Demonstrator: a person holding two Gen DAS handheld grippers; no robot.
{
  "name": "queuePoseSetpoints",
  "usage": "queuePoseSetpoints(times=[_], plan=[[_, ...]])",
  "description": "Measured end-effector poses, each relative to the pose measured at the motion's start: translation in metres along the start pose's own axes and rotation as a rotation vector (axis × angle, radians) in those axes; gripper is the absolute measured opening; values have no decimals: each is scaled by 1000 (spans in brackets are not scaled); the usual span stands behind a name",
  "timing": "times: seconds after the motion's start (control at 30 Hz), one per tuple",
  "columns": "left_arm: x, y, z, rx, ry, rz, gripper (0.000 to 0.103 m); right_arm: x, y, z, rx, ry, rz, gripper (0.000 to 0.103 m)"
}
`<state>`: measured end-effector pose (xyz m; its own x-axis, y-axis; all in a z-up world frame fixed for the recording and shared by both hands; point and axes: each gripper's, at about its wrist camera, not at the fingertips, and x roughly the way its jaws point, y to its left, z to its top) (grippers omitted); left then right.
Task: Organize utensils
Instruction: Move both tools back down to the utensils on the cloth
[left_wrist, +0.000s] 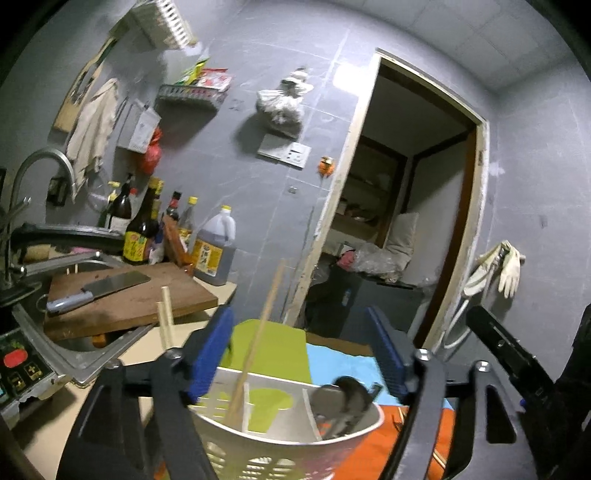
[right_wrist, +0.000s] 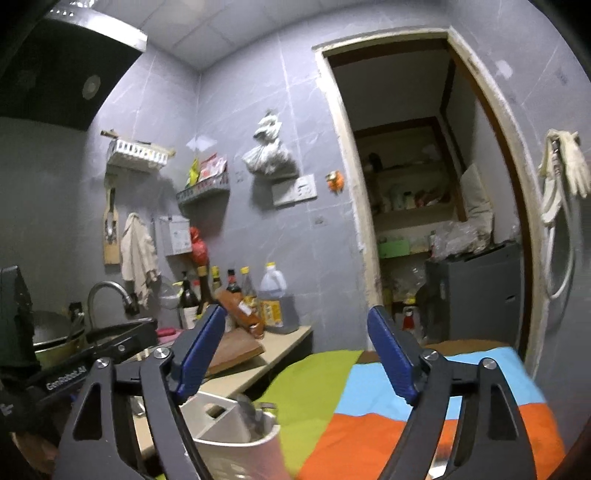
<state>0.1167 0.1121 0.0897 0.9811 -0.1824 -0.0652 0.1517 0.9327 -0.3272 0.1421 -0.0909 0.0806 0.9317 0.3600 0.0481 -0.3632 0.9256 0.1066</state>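
Left gripper: matte black linkage arms with triangular cut-outs, round silver screw heads at the pivots, two ribbed blue pads. Right gripper: same build, black arms, silver pivot screws, blue ribbed pads. Left of the right gripper's left pad, the other unit's black body carries white lettering (reads roughly "GenRobot.AI", partly blurred). No sleeve or hand is clearly distinguishable.

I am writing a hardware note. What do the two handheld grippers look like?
Both grippers, left and right, have black metal linkage arms with triangular cut-outs and silver pivot screws. Their fingers carry ribbed blue pads. White "GenRobot.AI" lettering marks the left gripper's black body.
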Motion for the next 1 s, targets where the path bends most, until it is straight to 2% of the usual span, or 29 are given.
queuePoseSetpoints(times=[0.03, 0.1, 0.17, 0.23, 0.57, 0.83, 1.0], plan=[[0, -6, 0, 14, 1, -4, 77, -5, -4, 3, -9, -4, -12, 86], [0, -20, -2, 43, 4, -17, 81, -14, -13, 7, -20, -7, -31, 100], [1, -34, -6, 76, 11, -29, 88, -25, -25, 10, -24, -8, -63, 103], [3, -44, -11, 95, 17, -39, 93, -34, -37, 13, -28, -6, -91, 103], [24, -90, -37, 158, 105, -117, 94, -57, -84, 10, -88, 65, -226, 103], [44, -121, -67, 228, 185, -153, 94, -54, -121, -17, -125, 210, -328, 103], [57, -133, -86, 248, 247, -178, 94, -51, -143, -32, -106, 300, -355, 103]])
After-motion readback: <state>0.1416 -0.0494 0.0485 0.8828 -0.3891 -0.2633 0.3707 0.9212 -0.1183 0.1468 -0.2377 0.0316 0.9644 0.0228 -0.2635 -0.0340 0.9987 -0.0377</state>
